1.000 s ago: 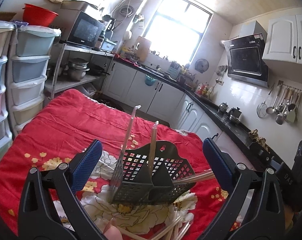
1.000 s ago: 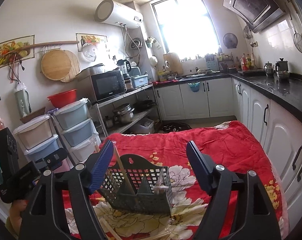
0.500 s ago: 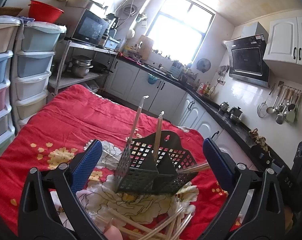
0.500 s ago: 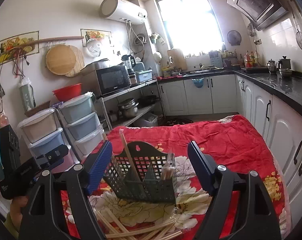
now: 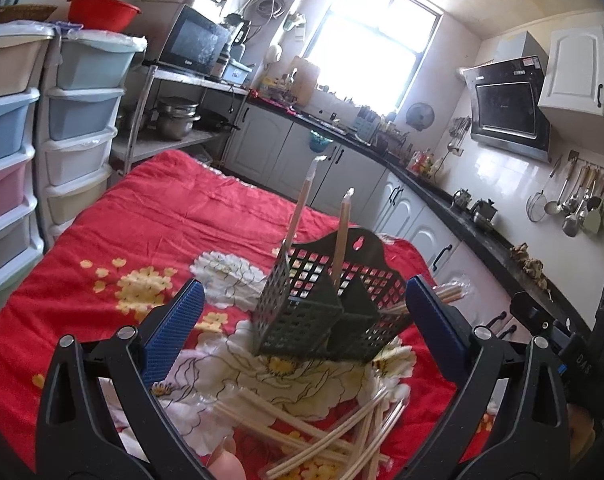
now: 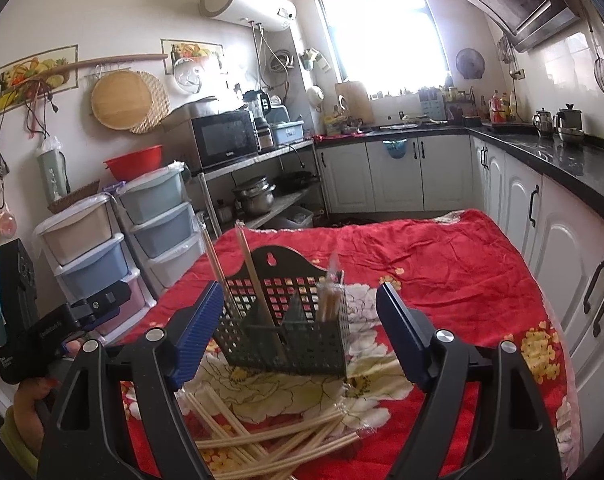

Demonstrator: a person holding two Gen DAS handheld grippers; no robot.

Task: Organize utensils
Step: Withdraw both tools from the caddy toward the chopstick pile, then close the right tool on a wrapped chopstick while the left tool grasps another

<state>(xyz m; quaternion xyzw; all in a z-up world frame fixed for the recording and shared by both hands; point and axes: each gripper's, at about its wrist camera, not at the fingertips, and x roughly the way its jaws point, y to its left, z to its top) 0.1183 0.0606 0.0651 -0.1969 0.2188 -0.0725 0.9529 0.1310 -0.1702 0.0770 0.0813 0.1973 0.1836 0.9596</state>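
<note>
A dark green perforated utensil basket (image 5: 298, 320) (image 6: 314, 350) stands on the red floral cloth (image 5: 162, 216). Two wrapped chopsticks (image 5: 302, 204) stand upright in its left compartment. A wrapped bundle (image 6: 330, 296) stands in the right compartment. Several loose chopsticks (image 5: 322, 436) (image 6: 270, 436) lie in a heap on the cloth in front of the basket. My left gripper (image 5: 304, 292) is open, a little above the heap, with nothing between its blue pads. My right gripper (image 6: 300, 290) is open too and holds nothing. Both point at the basket from the near side.
Stacked plastic drawers (image 5: 78, 120) stand off the cloth's left edge. White cabinets (image 6: 562, 248) under a black counter run along the right. The left gripper's body (image 6: 42, 332) shows at the left of the right wrist view, held in a hand.
Both grippers have sunk and tipped downward. The heap of loose chopsticks has come into view below the basket. Both pairs of jaws stand as wide as before.
</note>
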